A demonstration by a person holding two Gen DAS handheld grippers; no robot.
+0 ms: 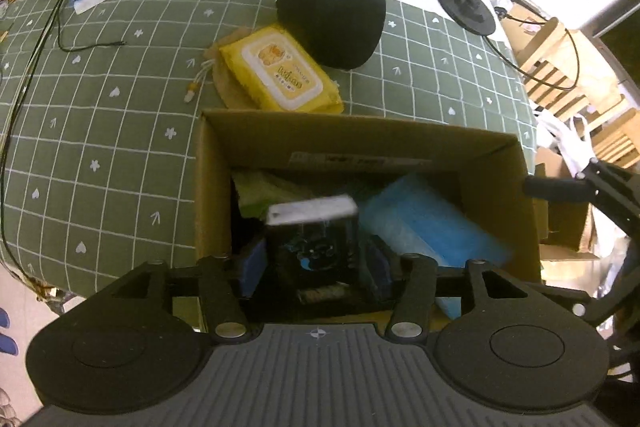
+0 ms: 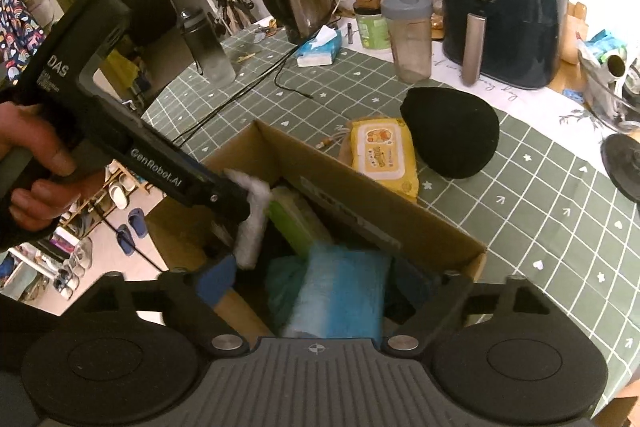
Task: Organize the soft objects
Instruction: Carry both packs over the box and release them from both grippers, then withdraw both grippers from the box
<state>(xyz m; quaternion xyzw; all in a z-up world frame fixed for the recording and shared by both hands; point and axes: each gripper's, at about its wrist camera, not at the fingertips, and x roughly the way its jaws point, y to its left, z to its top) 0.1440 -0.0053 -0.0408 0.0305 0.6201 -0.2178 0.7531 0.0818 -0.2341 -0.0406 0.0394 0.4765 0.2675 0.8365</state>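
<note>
Both views close above box (image 1: 500,163).

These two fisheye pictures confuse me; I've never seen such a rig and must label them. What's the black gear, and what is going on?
There is no robot. A person carries a hand-held gripper in each hand, each with a camera looking along its two fingers.

The left camera shows the left hand-held gripper shut on a dark tissue pack, held over an open cardboard box. The right camera shows the right hand-held gripper open above the same box, and the person's left hand on the other tool.

In the box lie a blue pack and a green pack. On the green checked tablecloth wait a yellow wipes pack and a black beanie.
</note>
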